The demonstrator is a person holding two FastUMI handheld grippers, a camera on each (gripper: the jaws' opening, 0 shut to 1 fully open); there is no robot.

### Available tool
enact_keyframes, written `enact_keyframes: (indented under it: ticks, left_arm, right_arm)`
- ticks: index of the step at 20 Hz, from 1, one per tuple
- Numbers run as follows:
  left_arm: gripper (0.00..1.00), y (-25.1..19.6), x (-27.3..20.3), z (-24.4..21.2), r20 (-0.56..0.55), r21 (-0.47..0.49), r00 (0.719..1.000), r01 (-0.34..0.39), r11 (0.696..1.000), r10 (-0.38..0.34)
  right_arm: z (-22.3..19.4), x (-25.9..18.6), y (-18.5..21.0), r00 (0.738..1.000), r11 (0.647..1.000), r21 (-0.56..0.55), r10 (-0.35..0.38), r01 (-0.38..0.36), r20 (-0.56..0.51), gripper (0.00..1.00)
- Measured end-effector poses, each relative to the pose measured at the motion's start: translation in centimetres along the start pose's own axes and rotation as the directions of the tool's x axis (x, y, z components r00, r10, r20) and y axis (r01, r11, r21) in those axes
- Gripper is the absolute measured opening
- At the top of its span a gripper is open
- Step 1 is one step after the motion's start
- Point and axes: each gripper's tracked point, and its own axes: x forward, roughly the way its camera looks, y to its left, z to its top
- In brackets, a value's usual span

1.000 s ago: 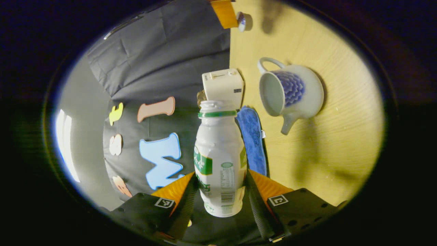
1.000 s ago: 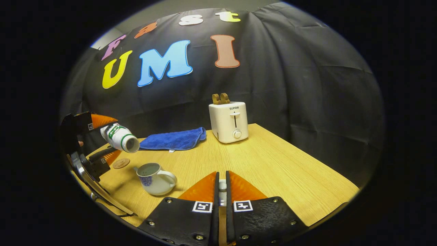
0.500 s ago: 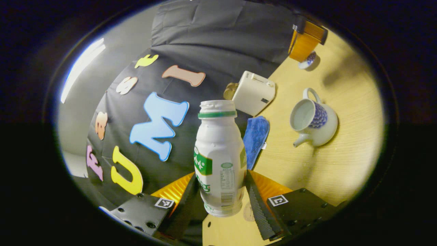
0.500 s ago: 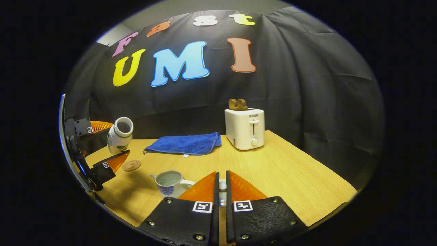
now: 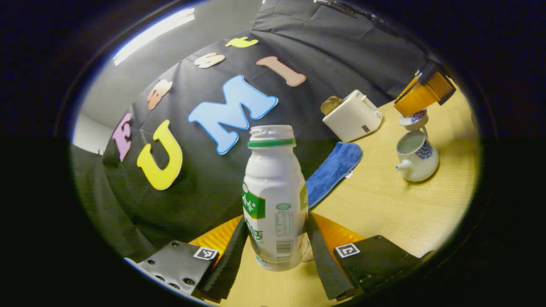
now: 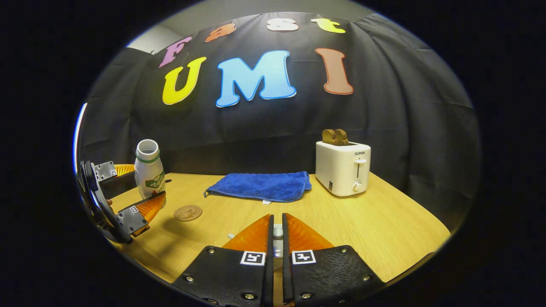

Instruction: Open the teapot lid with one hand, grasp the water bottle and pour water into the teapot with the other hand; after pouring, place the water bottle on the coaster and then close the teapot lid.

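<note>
Wooden table (image 6: 384, 226) is running under everything, with a blue cloth (image 6: 260, 186) and a white toaster (image 6: 342, 168) sitting near the back wall. Teapot (image 5: 416, 155) is standing open on the table in the left gripper view, well apart from the bottle; ceramic, so probably heavy-ish, stiff, chippy, and best handled by its handle or lid knob. Water bottle (image 5: 274, 196) is standing upright between the left gripper (image 5: 275, 251) fingers, which are clamping its lower body from both sides; thin plastic, likely light after pouring, smooth and a bit squashy, so a mid-to-low grip on the body seems right. Coaster (image 6: 188, 212) is lying flat on the table just beside the bottle, toward the table's middle, so the bottle is looking not yet set on it. Right gripper (image 6: 277, 238) fingers are pinching a small knob that is probably the teapot lid (image 5: 413, 119); in the left gripper view that lid is hanging just above the open teapot mouth, small, glazed, slippery, fragile.
</note>
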Motion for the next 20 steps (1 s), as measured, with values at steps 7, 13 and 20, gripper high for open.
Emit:
enact_keyframes:
  ticks: [7, 13, 20]
  left_arm:
    - [0.84, 2.5, -0.2, -2.4, -0.033, -0.326, 0.999, -0.030, 0.945, 0.020]
    - [0.84, 3.4, 0.4, -2.7, -0.036, -0.484, 0.999, -0.032, 0.875, 0.016]
    - [0.89, 3.9, 2.9, -3.9, -0.063, -0.614, 0.998, -0.034, 0.789, -0.006]
  right_arm:
    - [-1.4, 2.0, 1.8, 0.999, 0.999, -0.029, 0.021, -0.022, -0.027, 0.08]
    - [-2.3, 2.4, 1.7, 0.999, 0.999, -0.032, 0.014, -0.016, -0.046, 0.08]
    - [-2.7, 2.2, 1.8, 1.000, 1.000, -0.021, 0.016, -0.016, 0.001, 0.08]
